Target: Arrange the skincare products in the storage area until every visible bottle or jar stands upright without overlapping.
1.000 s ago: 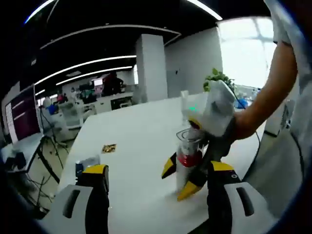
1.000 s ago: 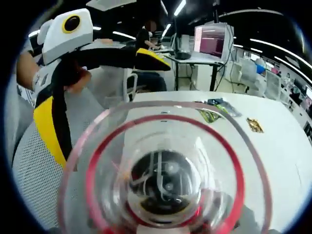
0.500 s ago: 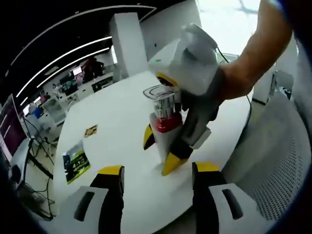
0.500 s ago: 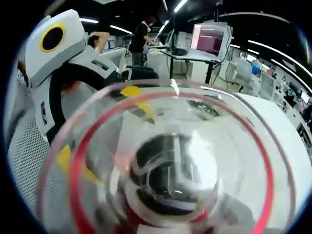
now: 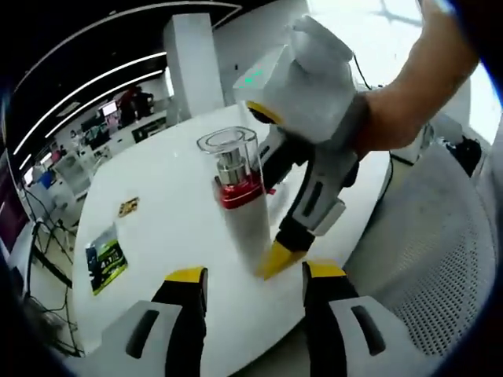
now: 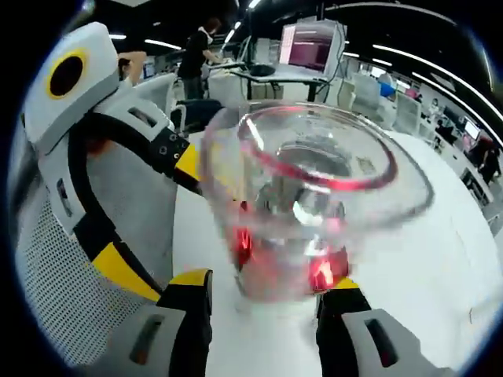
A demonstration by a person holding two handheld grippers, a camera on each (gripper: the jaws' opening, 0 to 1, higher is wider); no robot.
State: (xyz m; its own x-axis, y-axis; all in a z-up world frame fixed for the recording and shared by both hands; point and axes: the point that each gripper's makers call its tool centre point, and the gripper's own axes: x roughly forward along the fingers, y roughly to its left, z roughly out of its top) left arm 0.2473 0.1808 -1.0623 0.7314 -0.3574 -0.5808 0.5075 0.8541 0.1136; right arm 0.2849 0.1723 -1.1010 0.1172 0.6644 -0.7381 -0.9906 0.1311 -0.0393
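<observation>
Left gripper view, from the left: green packet (image 5: 106, 263) and small gold packet (image 5: 128, 206) lying flat on the white table (image 5: 173, 157), well apart from the action. At centre, bottle (image 5: 240, 208) – white body, red band, clear cap – near the table's near edge. Half a second ago leaned further and sat deeper in the frame; now closer to upright, though a slight tilt remains. Right gripper (image 5: 263, 253) reaching in at the bottle's base, one yellow tip just beside it, the other hidden behind. To the right, the person's arm (image 5: 416, 86) and a mesh chair (image 5: 440, 259). Along the bottom, left gripper (image 5: 253, 273) spread wide with nothing between its jaws.

Right gripper view, from the left: left gripper (image 6: 153, 216) hovering beside the chair mesh (image 6: 55, 314). At centre, bottle (image 6: 302, 212) seen more from the side, no longer straight down onto the cap as before. Right gripper (image 6: 263, 284) bracketing the body low down. Clamped or just loosened – cannot tell.

Judged from this: standing-up step almost finished for this bottle. Little in the way on the table. Main risk is the nearby edge, and a topple if let go before the base sits flat.
</observation>
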